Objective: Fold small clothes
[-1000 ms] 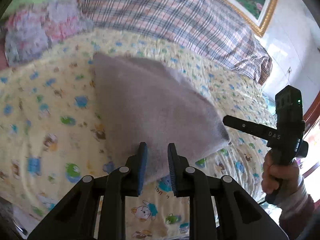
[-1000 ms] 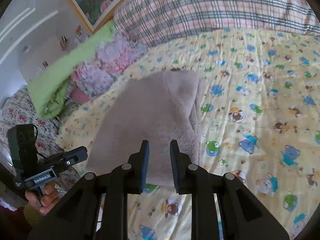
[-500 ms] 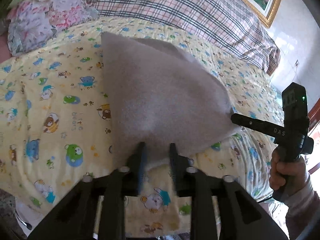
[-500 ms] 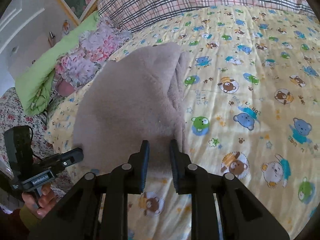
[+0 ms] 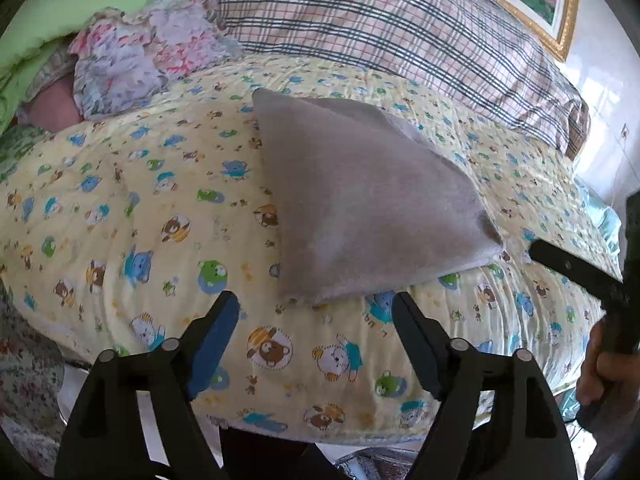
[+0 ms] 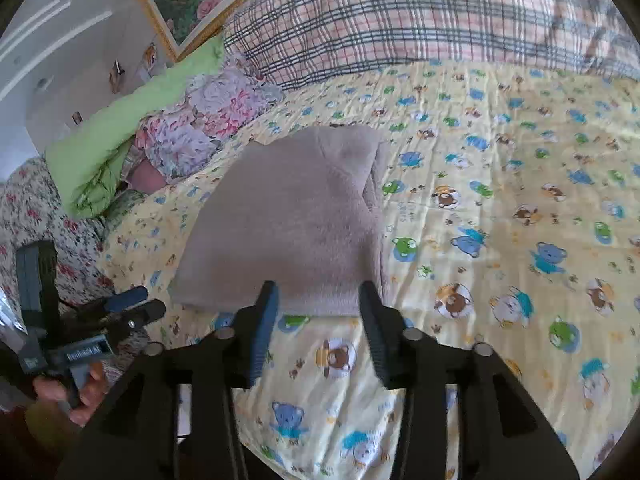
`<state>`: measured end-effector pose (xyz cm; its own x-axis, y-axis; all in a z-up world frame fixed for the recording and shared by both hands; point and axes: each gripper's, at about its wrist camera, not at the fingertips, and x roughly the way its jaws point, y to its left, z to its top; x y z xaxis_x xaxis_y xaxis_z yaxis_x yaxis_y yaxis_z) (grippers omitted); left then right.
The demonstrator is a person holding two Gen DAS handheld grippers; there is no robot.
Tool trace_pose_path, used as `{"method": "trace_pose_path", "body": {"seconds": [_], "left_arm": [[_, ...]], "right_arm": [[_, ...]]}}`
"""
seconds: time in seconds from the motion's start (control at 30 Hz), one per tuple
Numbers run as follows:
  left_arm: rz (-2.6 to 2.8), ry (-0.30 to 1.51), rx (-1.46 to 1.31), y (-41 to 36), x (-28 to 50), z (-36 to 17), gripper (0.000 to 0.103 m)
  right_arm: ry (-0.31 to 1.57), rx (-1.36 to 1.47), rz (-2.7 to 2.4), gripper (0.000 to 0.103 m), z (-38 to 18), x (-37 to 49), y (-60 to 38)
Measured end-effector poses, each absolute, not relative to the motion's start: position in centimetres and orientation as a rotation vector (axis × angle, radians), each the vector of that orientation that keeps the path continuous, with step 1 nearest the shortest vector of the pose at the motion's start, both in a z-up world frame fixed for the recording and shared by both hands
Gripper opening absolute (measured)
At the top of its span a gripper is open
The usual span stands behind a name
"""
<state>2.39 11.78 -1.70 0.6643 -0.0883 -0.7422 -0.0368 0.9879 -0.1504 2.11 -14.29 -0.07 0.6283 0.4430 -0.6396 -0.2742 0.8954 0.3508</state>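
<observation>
Two tongs (image 5: 314, 320) (image 6: 318, 300) just opened, garment (image 5: 360, 208) released

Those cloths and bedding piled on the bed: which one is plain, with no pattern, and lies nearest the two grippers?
The grey fleece garment, folded flat on the yellow cartoon-bear quilt. The plaid blanket and the floral cloth are patterned and lie farther back.

1 grey garment (image 5: 360, 208), 2 tongs (image 5: 316, 316) (image 6: 320, 292), 1 quilt (image 5: 120, 220), 1 plaid pillow (image 5: 380, 20)
</observation>
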Motion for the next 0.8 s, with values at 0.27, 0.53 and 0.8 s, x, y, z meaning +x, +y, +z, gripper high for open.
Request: {"method": "trace_pose_path", "body": {"seconds": [0.27,0.53,0.8], "left_arm": [[0.013,0.884,-0.086,11.2,-0.2,-3.3,0.083],[0.112,0.874,0.085,9.1,-1.6,-4.2,0.083],[0.092,0.862,0.139,8.0,-1.4,-2.9,0.085]], "right_arm": [[0.804,0.169,0.41,0.068,-1.9,-2.1,-13.5],[0.82,0.123,0.414,0.08,-3.1,-3.6,-12.9],[0.744,0.032,0.451,0.089,-1.3,-3.7,-11.5]]}}
